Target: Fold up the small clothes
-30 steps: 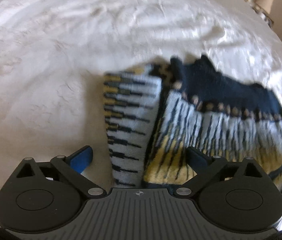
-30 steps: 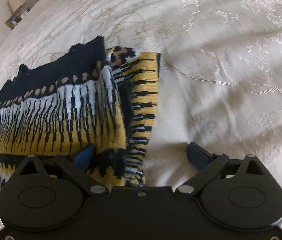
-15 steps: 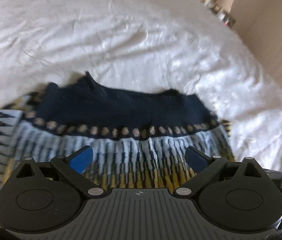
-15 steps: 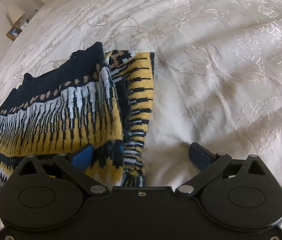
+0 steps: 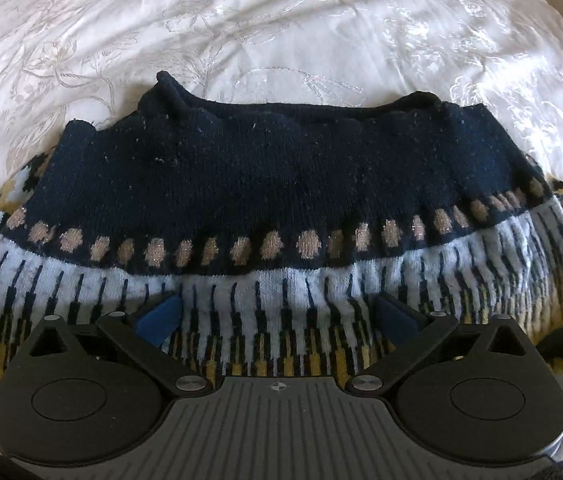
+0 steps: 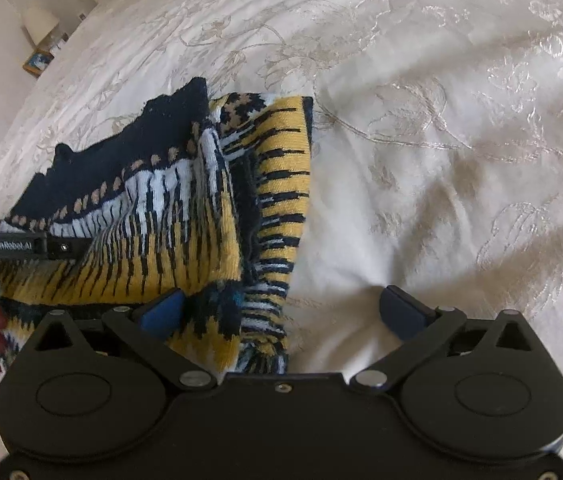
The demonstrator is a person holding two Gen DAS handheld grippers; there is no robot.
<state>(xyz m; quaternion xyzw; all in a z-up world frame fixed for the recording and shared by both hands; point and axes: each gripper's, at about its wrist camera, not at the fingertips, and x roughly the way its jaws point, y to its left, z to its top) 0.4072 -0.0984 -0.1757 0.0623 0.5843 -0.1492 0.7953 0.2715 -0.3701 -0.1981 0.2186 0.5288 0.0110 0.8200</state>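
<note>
Hovering over the middle of the knitted sweater (image 5: 265,184), my left hand-held gripper (image 5: 277,314) has its blue pads spread wide, with nothing pinched between them; the white and navy striped band of the knit lies below the gap. The sweater rests on the bed, on a cream embroidered bedspread (image 5: 241,20), its plain navy part farthest from me, then a row of tan dots, then stripes fading into yellow nearest my hand.

My right hand-held gripper (image 6: 281,312) sits at the sweater's (image 6: 161,216) right edge, where a yellow and black striped sleeve (image 6: 285,184) is folded in over the body. Its jaws have just been opening and now stand fully spread. The left pad (image 6: 161,310) lies over the knit's lower corner, the right pad (image 6: 401,310) over bare bedspread (image 6: 461,140), and neither presses on the cloth.

At the left of the right wrist view, the dark side of my left hand-held gripper (image 6: 5,245) shows above the yellow stripes. A lamp (image 6: 39,24) stands far off in the top left corner.
</note>
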